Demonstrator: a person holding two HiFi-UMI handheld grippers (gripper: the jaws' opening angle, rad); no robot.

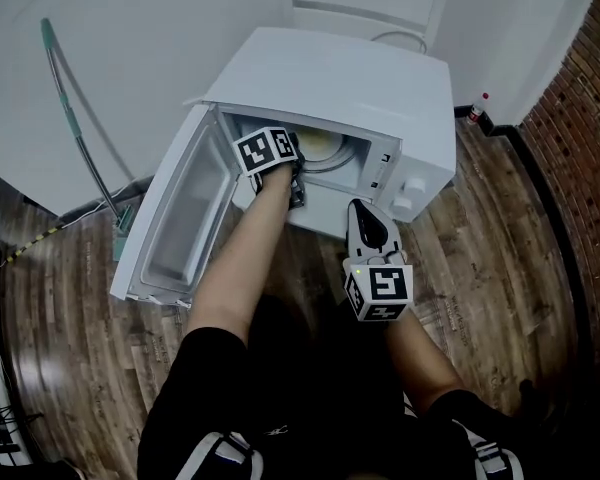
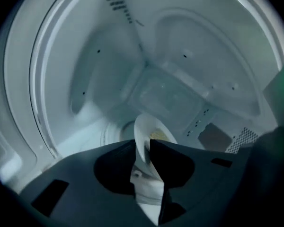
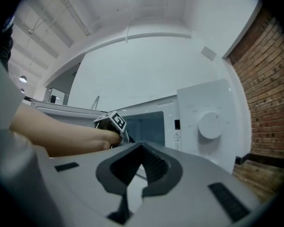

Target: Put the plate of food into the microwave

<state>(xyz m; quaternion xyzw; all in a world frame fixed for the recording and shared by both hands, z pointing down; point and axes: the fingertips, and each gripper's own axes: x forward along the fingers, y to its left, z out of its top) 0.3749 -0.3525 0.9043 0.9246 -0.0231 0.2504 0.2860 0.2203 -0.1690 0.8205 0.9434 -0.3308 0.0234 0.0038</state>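
The white microwave (image 1: pixel 380 78) stands on the wooden floor with its door (image 1: pixel 170 228) swung wide to the left. My left gripper (image 1: pixel 298 173) reaches into the cavity. In the left gripper view the white plate (image 2: pixel 143 129) with yellow food (image 2: pixel 158 135) lies on the turntable. Its near rim sits between the left gripper's (image 2: pixel 142 143) parted jaws, which stand open. The plate (image 1: pixel 318 146) shows pale yellow inside the opening. My right gripper (image 1: pixel 365 208) hovers in front of the control panel, shut and empty; in its own view its (image 3: pixel 141 148) tips meet, below the round dial (image 3: pixel 210 125).
A green-handled mop (image 1: pixel 70 118) leans on the wall to the left. A white chair (image 1: pixel 370 3) stands behind the microwave, and a small bottle (image 1: pixel 477 106) sits by the brick wall (image 1: pixel 590 118) at the right. The person's legs fill the lower middle.
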